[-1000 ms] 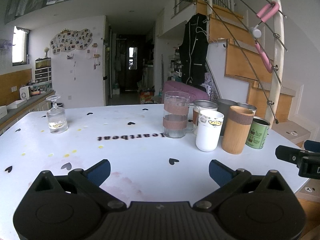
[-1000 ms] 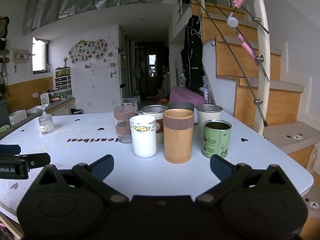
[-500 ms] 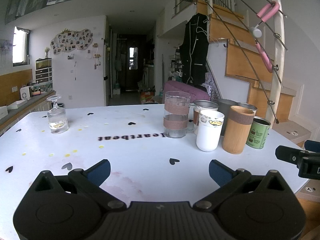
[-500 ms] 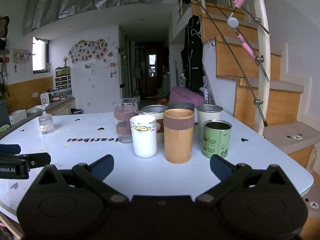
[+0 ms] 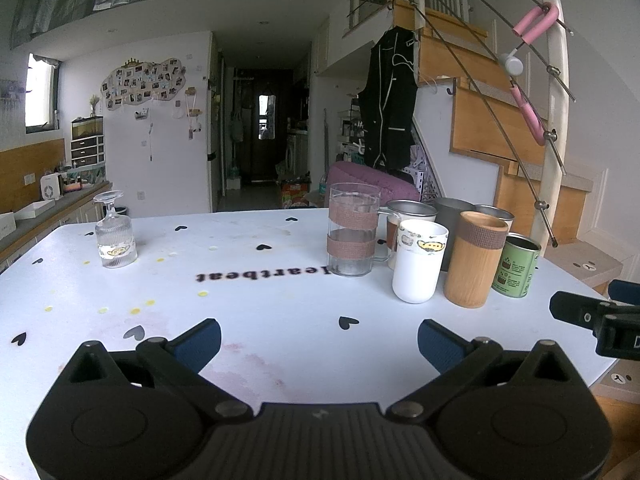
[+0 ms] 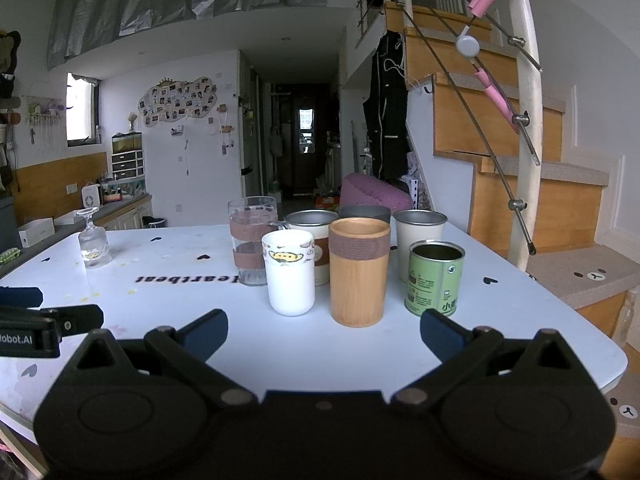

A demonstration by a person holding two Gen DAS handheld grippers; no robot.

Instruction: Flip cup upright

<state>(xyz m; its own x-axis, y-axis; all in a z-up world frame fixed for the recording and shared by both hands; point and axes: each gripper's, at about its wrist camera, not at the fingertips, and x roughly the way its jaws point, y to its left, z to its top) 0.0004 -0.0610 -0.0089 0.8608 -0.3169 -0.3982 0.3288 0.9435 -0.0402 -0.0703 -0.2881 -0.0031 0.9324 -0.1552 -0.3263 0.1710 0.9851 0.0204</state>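
A clear ribbed stemmed glass (image 5: 115, 236) stands upside down, foot up, at the far left of the white table (image 5: 260, 312); it also shows in the right wrist view (image 6: 93, 245). My left gripper (image 5: 319, 340) is open and empty, low over the table's near side, well short of the glass. My right gripper (image 6: 322, 330) is open and empty, just in front of the upright cups. Each gripper's tip shows in the other's view.
A cluster of upright cups stands at the right: a glass mug with brown bands (image 5: 354, 230), a white cup (image 5: 418, 266), a bamboo cup (image 5: 474, 258), a green tin (image 5: 516, 266) and metal mugs (image 6: 418, 232). A staircase with railing (image 5: 552, 120) rises beyond the table's right edge.
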